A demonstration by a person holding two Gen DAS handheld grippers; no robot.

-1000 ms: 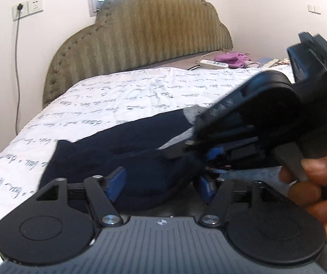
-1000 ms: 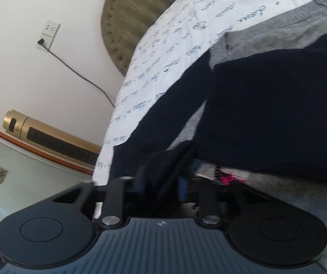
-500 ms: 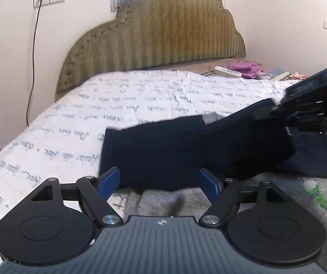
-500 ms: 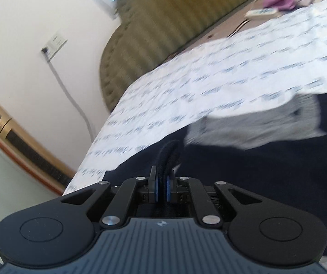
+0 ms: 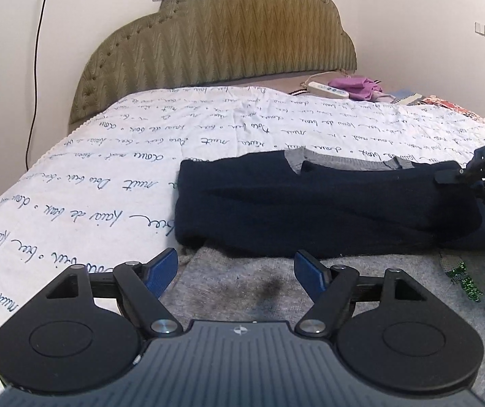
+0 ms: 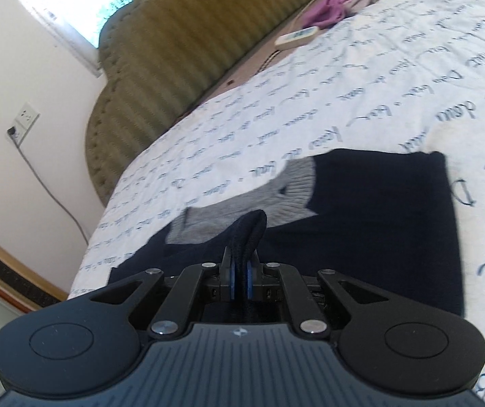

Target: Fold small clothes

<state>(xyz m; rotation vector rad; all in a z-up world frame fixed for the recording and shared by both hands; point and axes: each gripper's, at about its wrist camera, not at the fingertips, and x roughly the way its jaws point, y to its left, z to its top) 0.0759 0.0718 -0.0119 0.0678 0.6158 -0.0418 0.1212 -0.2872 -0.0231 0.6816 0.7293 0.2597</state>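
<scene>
Navy sleeve [image 6: 247, 234] pinched by right gripper [image 6: 240, 279] | left gripper [image 5: 239, 271] agape, tilted down

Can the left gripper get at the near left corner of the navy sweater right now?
Probably yes. The left gripper is open and empty, and the navy sweater lies just ahead of its fingers with only grey fabric between. The right gripper pinches the sweater's far side, clear of that corner.

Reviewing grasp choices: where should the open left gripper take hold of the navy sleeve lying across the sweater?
Probably the navy sleeve at its near-left folded corner, approached from the bed's left side: that edge lies free on the bedspread, while the right gripper already pinches the cuff end.
</scene>
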